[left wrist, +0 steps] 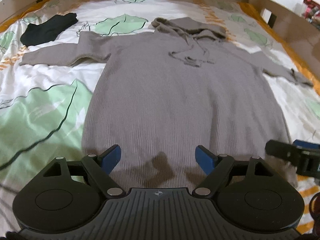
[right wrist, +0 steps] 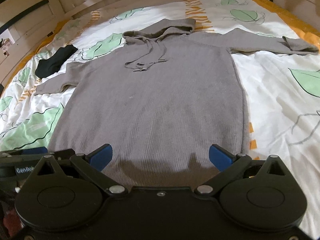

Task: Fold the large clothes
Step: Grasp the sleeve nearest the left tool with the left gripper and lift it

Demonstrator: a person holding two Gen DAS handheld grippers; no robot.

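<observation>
Two grippers, both mine, hang over the hem end of the grey hooded sweater (left wrist: 172,100), which lies flat, front up, on the leaf-print bedspread (left wrist: 40,116). My left gripper (left wrist: 158,158) and right gripper (right wrist: 160,158) stand released, jaws spread, nothing between the blue pads (right wrist: 101,156); the hood points away.

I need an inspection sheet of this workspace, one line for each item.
Surface: bed with leaf-print cover, rumpled.
Job's things: grey hooded sweater spread flat, front up, sleeves out, hood at the far end, drawstrings on the chest.
Clutter: black garment, bunched beyond the sweater's sleeve, apart from it.
Grippers: left gripper and right gripper over the hem, jaws open, holding nothing.
Cables: nothing seen.
Surroundings: wooden bed frame.
</observation>
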